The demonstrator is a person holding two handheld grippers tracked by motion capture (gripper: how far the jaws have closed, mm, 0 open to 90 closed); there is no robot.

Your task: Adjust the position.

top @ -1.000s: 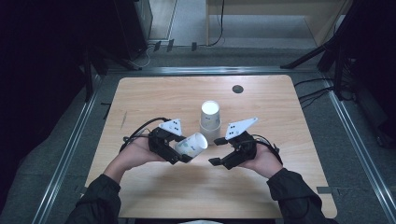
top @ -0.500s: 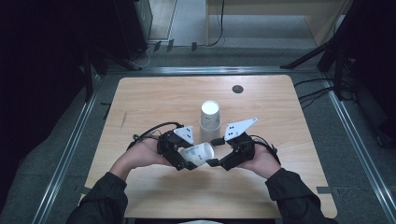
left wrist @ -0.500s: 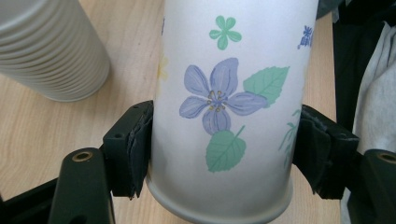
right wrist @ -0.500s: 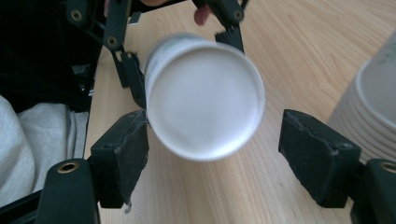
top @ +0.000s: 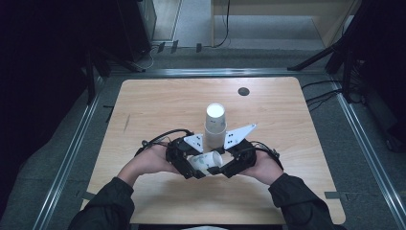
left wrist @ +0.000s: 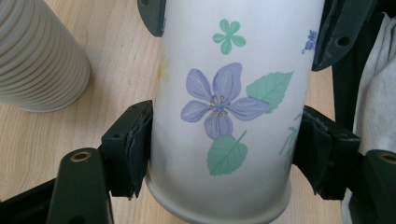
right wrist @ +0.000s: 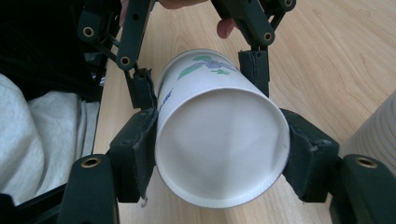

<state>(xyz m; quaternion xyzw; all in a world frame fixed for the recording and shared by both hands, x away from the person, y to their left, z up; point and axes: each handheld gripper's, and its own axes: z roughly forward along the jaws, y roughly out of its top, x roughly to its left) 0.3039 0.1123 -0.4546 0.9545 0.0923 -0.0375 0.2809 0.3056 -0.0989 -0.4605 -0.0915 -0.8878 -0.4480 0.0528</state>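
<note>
Both tongs grip one flowered paper cup [top: 206,161] lying sideways above the counter [top: 158,103]. Left tongs [top: 187,164] clamp its base; right tongs [top: 221,166], just closing, pinch its rim.

A lab-like recording room: a bare wooden table [top: 158,105] on metal floor rails [top: 67,158], cables [top: 325,93] at three o'clock, dark surroundings.

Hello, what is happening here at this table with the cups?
A person holds one paper cup sideways, low over the wooden table, between two hand-held grippers. The left gripper is clamped on one end of this flowered cup. The right gripper has just been closing its jaws on the other end, and its pads now press on the cup's sides. A stack of cups stands upright just beyond the hands.
</note>
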